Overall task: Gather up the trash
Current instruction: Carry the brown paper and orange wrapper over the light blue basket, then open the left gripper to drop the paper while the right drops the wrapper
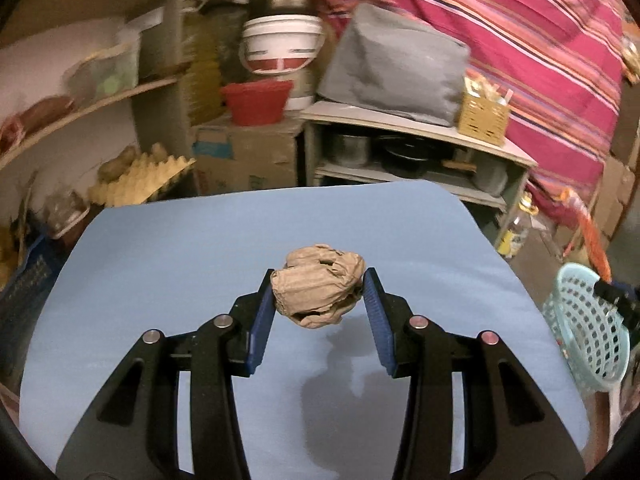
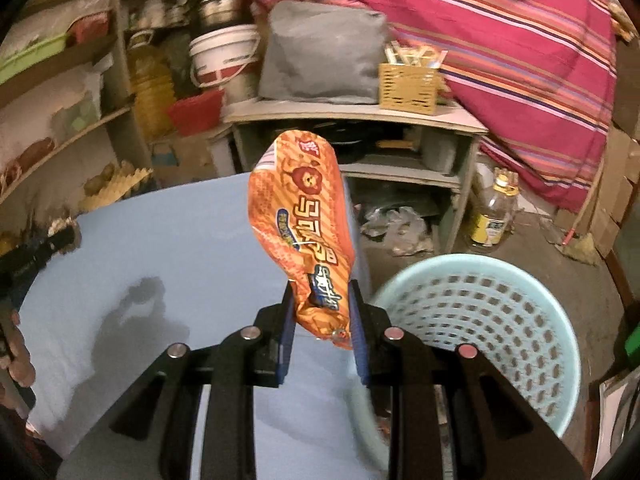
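the left gripper (image 1: pixel 320 292) holds a crumpled brown paper ball (image 1: pixel 319 285) between its blue jaws, lifted above the light blue tabletop (image 1: pixel 168 264), where its shadow falls just below. at the right edge of this view, a pale teal basket (image 1: pixel 588 328) sits beside the tabletop. the right gripper (image 2: pixel 320 316) has its jaws closed narrowly on the lower end of an orange snack bag (image 2: pixel 302 224), which stands up and away from the jaws, over the tabletop's (image 2: pixel 168 248) right edge. the basket (image 2: pixel 480 304) is just to the right of the bag, lower down on the floor. cluttered shelves (image 2: pixel 352 116) stand at the far side.
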Demonstrator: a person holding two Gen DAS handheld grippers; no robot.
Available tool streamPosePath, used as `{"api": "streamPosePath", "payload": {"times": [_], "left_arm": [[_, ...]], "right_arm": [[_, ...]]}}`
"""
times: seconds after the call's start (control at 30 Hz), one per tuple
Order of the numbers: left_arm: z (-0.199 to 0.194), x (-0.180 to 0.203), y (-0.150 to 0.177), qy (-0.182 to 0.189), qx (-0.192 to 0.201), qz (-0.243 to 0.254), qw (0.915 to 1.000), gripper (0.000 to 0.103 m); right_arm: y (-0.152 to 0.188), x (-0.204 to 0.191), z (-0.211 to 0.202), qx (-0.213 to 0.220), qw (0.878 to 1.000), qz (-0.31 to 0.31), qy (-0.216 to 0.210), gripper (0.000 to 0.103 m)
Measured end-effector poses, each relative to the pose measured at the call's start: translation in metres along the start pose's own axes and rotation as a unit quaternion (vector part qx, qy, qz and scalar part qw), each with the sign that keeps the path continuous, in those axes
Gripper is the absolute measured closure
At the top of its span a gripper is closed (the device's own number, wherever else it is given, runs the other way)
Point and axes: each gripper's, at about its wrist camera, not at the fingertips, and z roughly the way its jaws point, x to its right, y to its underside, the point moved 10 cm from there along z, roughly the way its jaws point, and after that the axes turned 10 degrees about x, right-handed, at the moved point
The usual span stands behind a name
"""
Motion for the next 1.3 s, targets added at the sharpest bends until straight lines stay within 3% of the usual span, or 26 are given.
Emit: {"api": "streamPosePath", "payload": {"times": [0.23,0.47,0.77,0.93,1.07,1.3], "left_arm": [[0.001,0.09,0.003,0.055,-0.002,0.023,0.9982,0.061],[-0.003,0.203,0.016,0.127,-0.006,0.048,0.9907,0.061],[-0.003,0.305,0.033,0.191,-0.019,0.065,0.9793,0.06],[0.002,0.323,0.038,0.201,-0.034,0.066,0.9769,0.054],[-0.001,0.317,0.034,0.204,-0.032,0.053,0.977,0.027],[-0.013,0.28,0.017,0.164,-0.001,0.049,0.9852,0.009]], "right_arm": [[0.003,0.07,-0.018,0.005,0.998,0.048,0.028,0.078],[0.018,0.134,-0.028,-0.002,0.996,0.061,0.072,0.078],[0.032,0.17,-0.031,-0.011,0.993,0.064,0.095,0.078],[0.039,0.176,-0.031,-0.017,0.992,0.073,0.1,0.078],[0.041,0.177,-0.028,-0.02,0.992,0.079,0.097,0.078],[0.045,0.163,-0.016,-0.029,0.993,0.073,0.086,0.078]]}}
